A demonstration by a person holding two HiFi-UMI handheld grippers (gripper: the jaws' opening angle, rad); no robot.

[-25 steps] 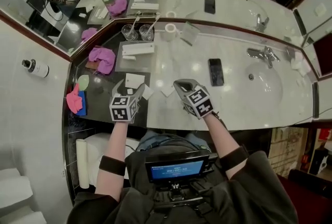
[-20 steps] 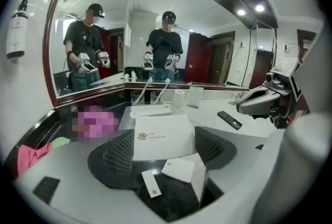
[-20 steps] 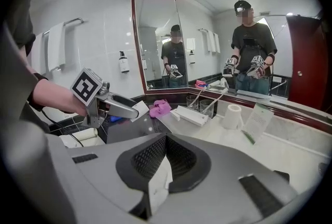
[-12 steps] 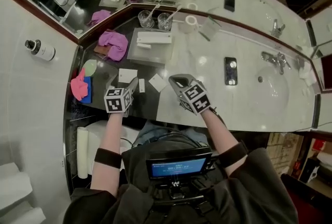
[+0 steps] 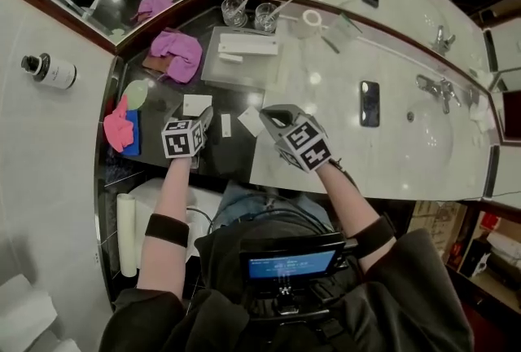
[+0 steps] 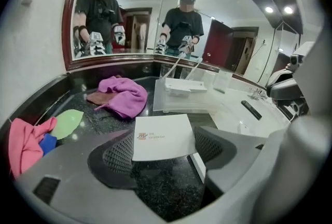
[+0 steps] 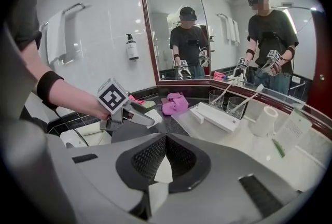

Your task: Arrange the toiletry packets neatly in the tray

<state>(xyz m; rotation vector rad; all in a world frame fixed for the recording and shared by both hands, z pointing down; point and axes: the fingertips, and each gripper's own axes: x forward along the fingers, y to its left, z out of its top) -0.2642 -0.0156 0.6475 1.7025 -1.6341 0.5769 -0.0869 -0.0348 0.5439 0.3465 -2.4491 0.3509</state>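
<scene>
A square white packet (image 6: 162,132) with a small logo lies on the black counter, between the open jaws of my left gripper (image 6: 165,149); the pads stand clear of its sides. In the head view this packet (image 5: 196,104) shows just ahead of the left gripper (image 5: 204,117). A narrow white packet (image 5: 225,125) lies to its right. My right gripper (image 7: 165,151) is shut on a thin white packet (image 7: 162,172), which sticks out at its tips in the head view (image 5: 249,121). The clear tray (image 5: 213,67) behind holds a long white box (image 5: 247,43).
A purple cloth (image 5: 175,49) lies left of the tray, pink and green cloths (image 5: 116,126) at the counter's left end. Two glasses (image 5: 236,11) and a paper roll (image 5: 312,18) stand by the mirror. A phone (image 5: 369,103), tap (image 5: 430,85) and basin (image 5: 427,134) lie to the right.
Both grippers have moved forward and left over the dark counter. The left gripper has come down around the square packet. The right gripper stays shut.
</scene>
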